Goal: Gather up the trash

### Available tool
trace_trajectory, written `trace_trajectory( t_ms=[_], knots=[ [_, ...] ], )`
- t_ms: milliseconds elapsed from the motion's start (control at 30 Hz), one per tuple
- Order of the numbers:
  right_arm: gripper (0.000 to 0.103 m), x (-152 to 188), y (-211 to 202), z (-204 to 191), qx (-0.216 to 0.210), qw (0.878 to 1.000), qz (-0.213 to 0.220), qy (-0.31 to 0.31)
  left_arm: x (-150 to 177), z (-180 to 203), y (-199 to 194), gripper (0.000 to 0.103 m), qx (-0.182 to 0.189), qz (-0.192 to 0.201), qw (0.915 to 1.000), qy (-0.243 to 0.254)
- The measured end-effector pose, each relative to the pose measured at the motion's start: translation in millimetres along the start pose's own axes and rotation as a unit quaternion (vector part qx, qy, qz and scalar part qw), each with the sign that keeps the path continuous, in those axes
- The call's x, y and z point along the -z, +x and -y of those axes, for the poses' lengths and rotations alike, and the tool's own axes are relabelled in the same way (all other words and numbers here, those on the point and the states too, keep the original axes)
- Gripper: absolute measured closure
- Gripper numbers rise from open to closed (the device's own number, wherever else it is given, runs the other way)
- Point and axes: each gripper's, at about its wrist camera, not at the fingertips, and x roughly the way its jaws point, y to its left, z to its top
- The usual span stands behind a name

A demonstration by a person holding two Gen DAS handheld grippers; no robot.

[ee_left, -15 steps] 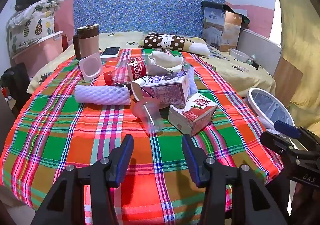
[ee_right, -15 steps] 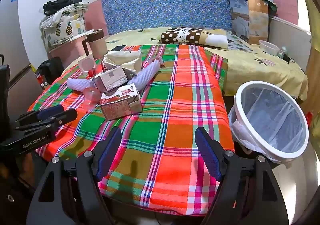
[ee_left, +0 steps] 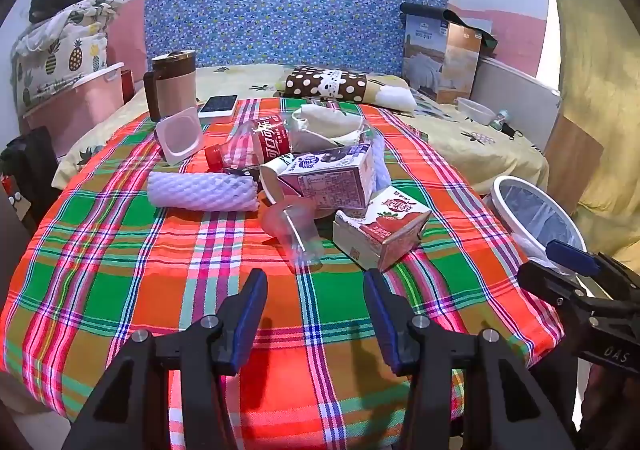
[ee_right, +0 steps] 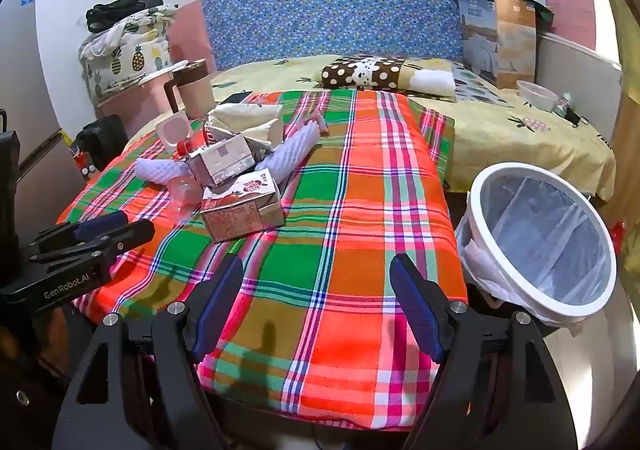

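1. Left wrist view: left claw (ee_left: 315,282) wide, empty, aimed down at the trash pile at frame centre.
2. Clear cup (ee_left: 294,228) lies just above the claw tips, long axis running toward the claw; red carton (ee_left: 380,230) sits just to its right.
3. Right claw (ee_right: 316,270) wide, empty, over bare cloth; the pile lies at its upper left, well apart.
4. Bin (ee_right: 540,246) at right edge.
5. Judgement: left hand nearer the cup.

Strawberry carton (ee_left: 380,228) hides the clear cup's (ee_left: 294,230) right side.
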Motion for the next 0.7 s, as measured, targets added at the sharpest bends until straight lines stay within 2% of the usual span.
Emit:
trace_trajectory(
  t_ms=[700],
  knots=[
    [0.026, 0.2, -0.3, -0.9, -0.002, 1.000, 0.001, 0.000, -2.6, -2.0, -10.9, 0.053, 0.007, 0.003, 1.0000, -0.002]
  ],
)
